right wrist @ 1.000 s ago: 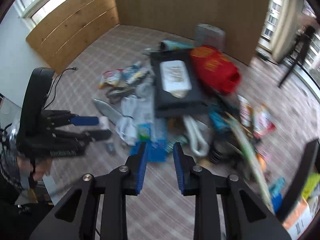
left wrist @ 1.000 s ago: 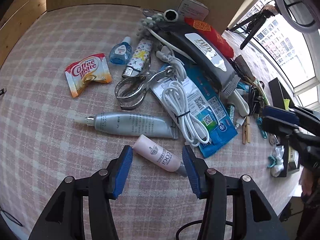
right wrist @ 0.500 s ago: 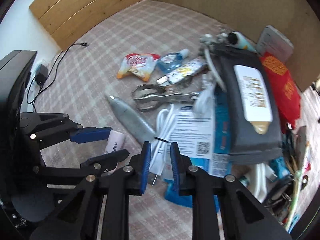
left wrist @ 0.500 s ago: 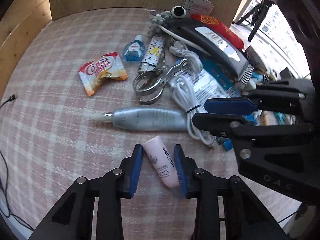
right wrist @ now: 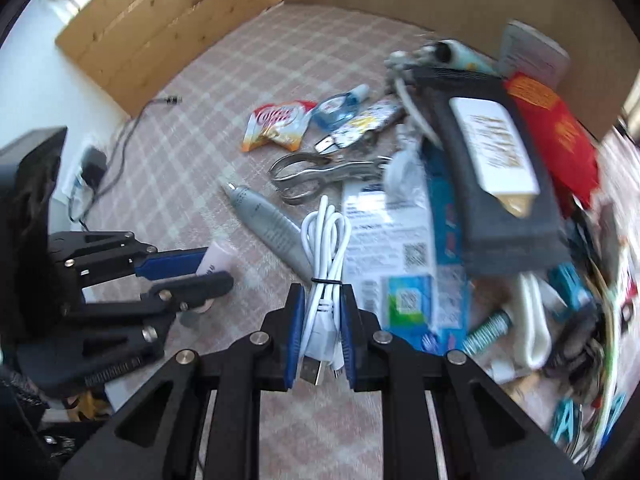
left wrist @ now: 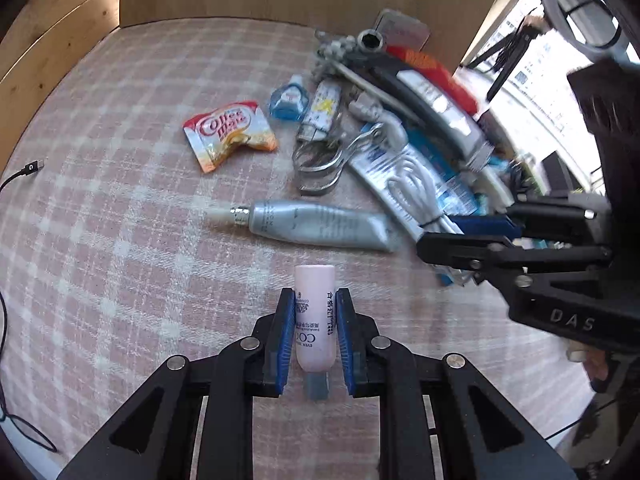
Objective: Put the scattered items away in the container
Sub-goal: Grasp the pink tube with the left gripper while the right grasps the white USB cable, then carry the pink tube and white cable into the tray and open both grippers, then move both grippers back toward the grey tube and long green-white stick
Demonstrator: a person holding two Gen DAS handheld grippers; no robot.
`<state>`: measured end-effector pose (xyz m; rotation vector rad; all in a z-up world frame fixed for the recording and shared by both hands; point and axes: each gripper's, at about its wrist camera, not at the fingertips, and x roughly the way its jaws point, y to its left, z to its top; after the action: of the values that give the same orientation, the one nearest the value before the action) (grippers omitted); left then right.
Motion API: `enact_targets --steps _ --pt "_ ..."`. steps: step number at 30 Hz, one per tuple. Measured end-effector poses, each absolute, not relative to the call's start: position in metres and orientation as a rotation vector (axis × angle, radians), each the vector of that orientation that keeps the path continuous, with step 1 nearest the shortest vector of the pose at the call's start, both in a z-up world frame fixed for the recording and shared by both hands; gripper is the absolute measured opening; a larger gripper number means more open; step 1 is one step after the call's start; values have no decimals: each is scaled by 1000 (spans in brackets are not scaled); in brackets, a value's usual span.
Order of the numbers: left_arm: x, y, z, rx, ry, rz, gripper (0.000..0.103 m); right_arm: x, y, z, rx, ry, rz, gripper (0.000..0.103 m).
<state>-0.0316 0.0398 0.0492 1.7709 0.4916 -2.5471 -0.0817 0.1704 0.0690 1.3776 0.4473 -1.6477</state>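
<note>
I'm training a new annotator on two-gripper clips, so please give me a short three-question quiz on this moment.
1. True or false: the left gripper is closed on the pink tube.
2. What lies between the right gripper's fingers? A) silver tube B) bundled white USB cable C) metal tongs
3. Fill in: the silver tube lies on the checked cloth with its white nozzle pointing toward the ____ edge of the left wrist view.

Key
1. True; both blue pads press its sides.
2. B, the white USB cable.
3. Left.
</note>
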Motion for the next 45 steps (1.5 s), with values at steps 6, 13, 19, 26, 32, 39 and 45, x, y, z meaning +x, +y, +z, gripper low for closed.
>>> enact_targets --steps 6,13,19,26,32,39,45 --pt "-53 65 78 1769 509 -2649 19 -89 237 95 1380 302 -1753 17" --pt "-100 152 110 1857 399 -2853 19 -106 358 127 1422 184 -1976 17" --pt "-122 275 127 1990 295 -3053 19 -109 481 141 1507 62 -2211 17" --pt "-118 397 145 2131 129 -3234 19 -104 601 143 1619 -52 -2390 17" --pt "-107 455 161 2159 31 -3287 48 -100 627 140 1659 6 -2460 32" --pt "-101 440 164 2021 -55 -3308 54 -104 624 156 1536 -46 -2506 45" --pt "-104 371 151 1959 -66 -3235 54 -113 575 155 1475 44 -2377 44"
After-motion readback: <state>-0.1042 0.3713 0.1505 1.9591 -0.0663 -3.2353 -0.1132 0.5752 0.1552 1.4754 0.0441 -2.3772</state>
